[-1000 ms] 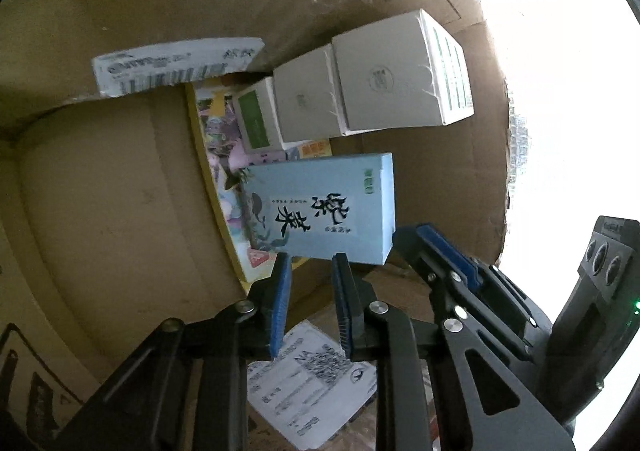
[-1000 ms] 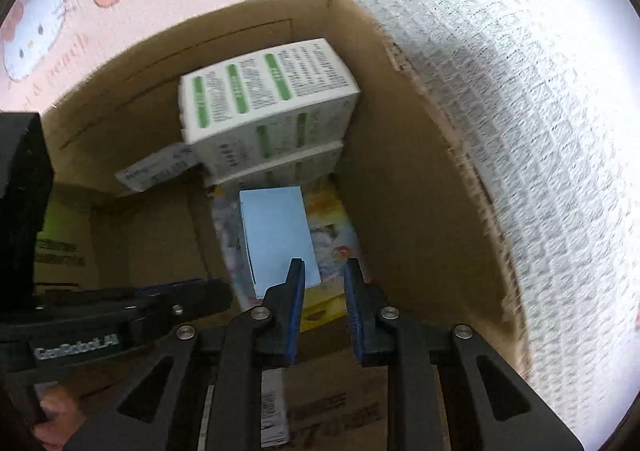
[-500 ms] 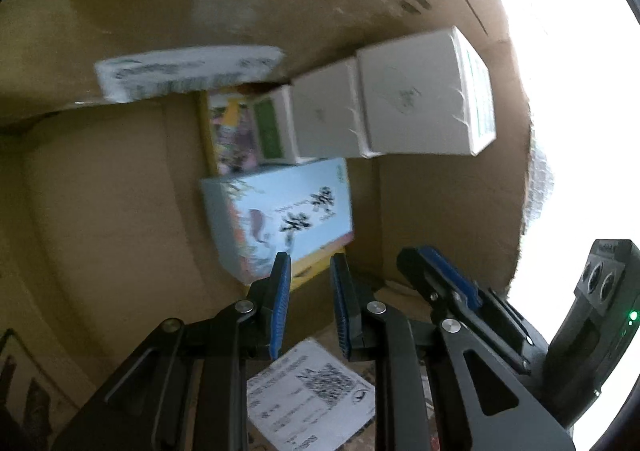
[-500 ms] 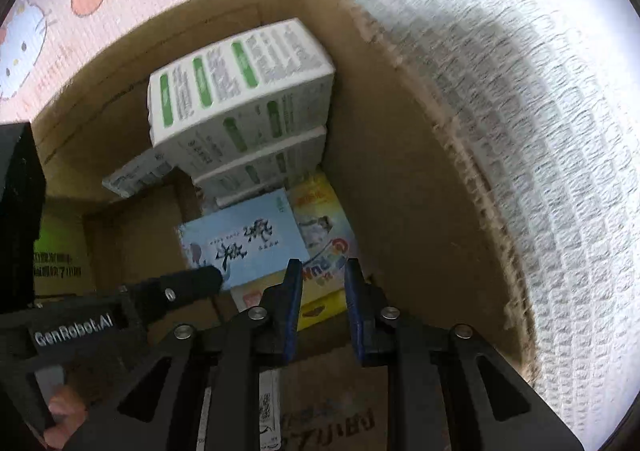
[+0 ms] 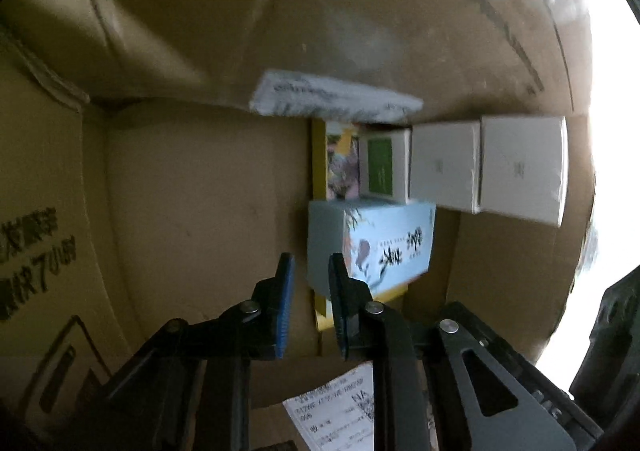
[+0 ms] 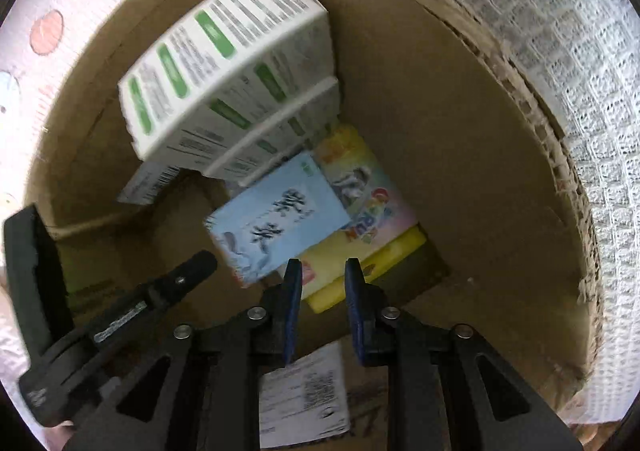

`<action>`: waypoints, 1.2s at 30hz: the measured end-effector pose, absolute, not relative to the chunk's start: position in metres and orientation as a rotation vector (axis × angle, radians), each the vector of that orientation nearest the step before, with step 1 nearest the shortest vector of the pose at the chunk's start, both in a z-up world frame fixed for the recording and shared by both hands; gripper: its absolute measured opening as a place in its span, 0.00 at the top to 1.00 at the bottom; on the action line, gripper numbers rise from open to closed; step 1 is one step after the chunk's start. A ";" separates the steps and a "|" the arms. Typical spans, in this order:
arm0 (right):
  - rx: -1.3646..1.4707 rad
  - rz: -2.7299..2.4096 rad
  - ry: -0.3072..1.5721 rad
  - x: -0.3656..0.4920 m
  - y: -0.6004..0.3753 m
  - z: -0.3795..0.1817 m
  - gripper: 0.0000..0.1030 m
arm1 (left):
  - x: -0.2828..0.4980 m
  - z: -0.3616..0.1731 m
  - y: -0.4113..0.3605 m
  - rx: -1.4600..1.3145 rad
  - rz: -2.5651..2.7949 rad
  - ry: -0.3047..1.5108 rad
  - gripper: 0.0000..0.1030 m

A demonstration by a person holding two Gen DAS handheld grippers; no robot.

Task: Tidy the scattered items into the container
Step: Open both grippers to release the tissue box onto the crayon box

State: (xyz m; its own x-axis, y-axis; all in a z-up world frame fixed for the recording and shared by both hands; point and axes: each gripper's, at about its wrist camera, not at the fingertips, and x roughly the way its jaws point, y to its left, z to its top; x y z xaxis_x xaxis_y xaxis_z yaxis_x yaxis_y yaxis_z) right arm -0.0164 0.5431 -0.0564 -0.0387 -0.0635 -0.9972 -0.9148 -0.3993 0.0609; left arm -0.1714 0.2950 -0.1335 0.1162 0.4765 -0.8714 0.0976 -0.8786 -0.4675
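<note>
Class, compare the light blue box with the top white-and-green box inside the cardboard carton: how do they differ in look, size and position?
The light blue box carries dark brush lettering; the white-and-green box has green bars and small print. The blue box looks smaller and thinner. It lies low on a colourful yellow pack, while the white-and-green box tops a stack. Both are rectangular cartons inside the cardboard carton.

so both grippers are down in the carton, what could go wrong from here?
1. The light blue box lies tilted on the yellow package, so a nudge may slide it off.
2. The stacked white-and-green boxes lean over it and may topple if bumped.
3. The left gripper, empty with jaws closing, and the right gripper sit close together and may collide.
</note>
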 end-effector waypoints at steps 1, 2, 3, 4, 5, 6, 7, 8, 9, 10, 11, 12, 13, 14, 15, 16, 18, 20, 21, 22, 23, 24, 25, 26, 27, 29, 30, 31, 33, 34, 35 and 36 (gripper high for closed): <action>-1.543 1.521 1.016 -0.024 0.543 -0.055 0.82 | -0.174 -0.133 0.295 -2.103 1.841 -0.545 0.83; -1.555 1.524 0.987 -0.029 0.544 -0.056 0.82 | -0.175 -0.133 0.295 -2.111 1.838 -0.535 0.84; -1.559 1.524 0.985 -0.033 0.546 -0.058 0.82 | -0.175 -0.134 0.295 -2.119 1.827 -0.533 0.84; -1.562 1.514 1.002 -0.034 0.548 -0.062 0.83 | -0.175 -0.136 0.296 -2.133 1.808 -0.533 0.84; -1.563 1.491 1.044 -0.035 0.552 -0.068 0.83 | -0.175 -0.138 0.296 -2.141 1.796 -0.536 0.84; -1.560 1.474 1.076 -0.035 0.554 -0.073 0.83 | -0.176 -0.138 0.295 -2.143 1.793 -0.539 0.84; -1.546 1.456 1.125 -0.033 0.558 -0.080 0.83 | -0.176 -0.139 0.295 -2.145 1.790 -0.540 0.84; -1.534 1.449 1.147 -0.032 0.559 -0.082 0.83 | -0.177 -0.141 0.294 -2.155 1.777 -0.548 0.84; -1.523 1.443 1.164 -0.031 0.560 -0.085 0.83 | -0.177 -0.143 0.294 -2.162 1.759 -0.558 0.84; -1.509 1.443 1.186 -0.030 0.561 -0.087 0.83 | -0.177 -0.145 0.294 -2.169 1.740 -0.564 0.84; -1.500 1.446 1.172 -0.031 0.562 -0.087 0.83 | -0.177 -0.146 0.294 -2.172 1.725 -0.572 0.84; -1.492 1.450 1.167 -0.031 0.562 -0.086 0.83 | -0.177 -0.148 0.294 -2.171 1.711 -0.581 0.84; -1.468 1.463 1.179 -0.032 0.563 -0.085 0.83 | -0.178 -0.149 0.295 -2.167 1.689 -0.586 0.84; -1.466 1.464 1.176 -0.033 0.563 -0.084 0.82 | -0.178 -0.151 0.296 -2.166 1.671 -0.590 0.84; -1.462 1.465 1.173 -0.034 0.564 -0.084 0.82 | -0.179 -0.152 0.295 -2.167 1.665 -0.599 0.84; -1.453 1.471 1.167 -0.035 0.565 -0.083 0.82 | -0.179 -0.152 0.294 -2.169 1.666 -0.615 0.84; -1.462 1.480 1.129 -0.037 0.565 -0.083 0.82 | -0.181 -0.152 0.292 -2.151 1.682 -0.653 0.84; -1.469 1.480 1.112 -0.040 0.567 -0.083 0.82 | -0.184 -0.151 0.289 -2.136 1.696 -0.693 0.84; -1.470 1.482 1.114 -0.041 0.568 -0.082 0.82 | -0.185 -0.151 0.289 -2.135 1.689 -0.709 0.85; -1.472 1.485 1.110 -0.042 0.570 -0.081 0.82 | -0.186 -0.151 0.288 -2.138 1.684 -0.716 0.85; -1.472 1.482 1.102 -0.043 0.571 -0.080 0.82 | -0.188 -0.152 0.288 -2.142 1.675 -0.727 0.85; -1.474 1.480 1.096 -0.044 0.573 -0.079 0.82 | -0.189 -0.152 0.288 -2.144 1.667 -0.735 0.86; -1.472 1.480 1.093 -0.045 0.575 -0.078 0.82 | -0.189 -0.153 0.288 -2.144 1.657 -0.745 0.86; -1.471 1.481 1.094 -0.045 0.576 -0.077 0.82 | -0.190 -0.153 0.287 -2.146 1.651 -0.752 0.87; -1.468 1.482 1.095 -0.046 0.578 -0.076 0.82 | -0.191 -0.152 0.287 -2.145 1.653 -0.755 0.87; -1.464 1.485 1.093 -0.048 0.581 -0.075 0.82 | -0.193 -0.150 0.285 -2.137 1.666 -0.772 0.87; -1.466 1.484 1.088 -0.049 0.583 -0.074 0.82 | -0.194 -0.150 0.285 -2.140 1.666 -0.779 0.87; -1.468 1.482 1.083 -0.050 0.584 -0.073 0.82 | -0.196 -0.151 0.285 -2.150 1.661 -0.781 0.87; -1.459 1.469 1.081 -0.050 0.586 -0.071 0.82 | -0.197 -0.152 0.286 -2.158 1.650 -0.789 0.87; -1.451 1.474 1.075 -0.050 0.587 -0.069 0.82 | -0.198 -0.151 0.286 -2.156 1.646 -0.786 0.87; -1.444 1.478 1.071 -0.050 0.588 -0.066 0.82 | -0.198 -0.150 0.286 -2.146 1.635 -0.791 0.87; -1.436 1.482 1.069 -0.050 0.589 -0.063 0.82 | -0.198 -0.150 0.285 -2.142 1.618 -0.797 0.87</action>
State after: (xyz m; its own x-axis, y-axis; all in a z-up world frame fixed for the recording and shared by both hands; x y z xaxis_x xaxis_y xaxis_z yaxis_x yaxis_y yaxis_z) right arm -0.0500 0.5886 -0.0630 -0.0408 -0.0134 -0.9991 -0.9436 -0.3281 0.0430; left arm -0.1975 0.2850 -0.1500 0.1938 0.6163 -0.7633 0.2296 -0.7849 -0.5754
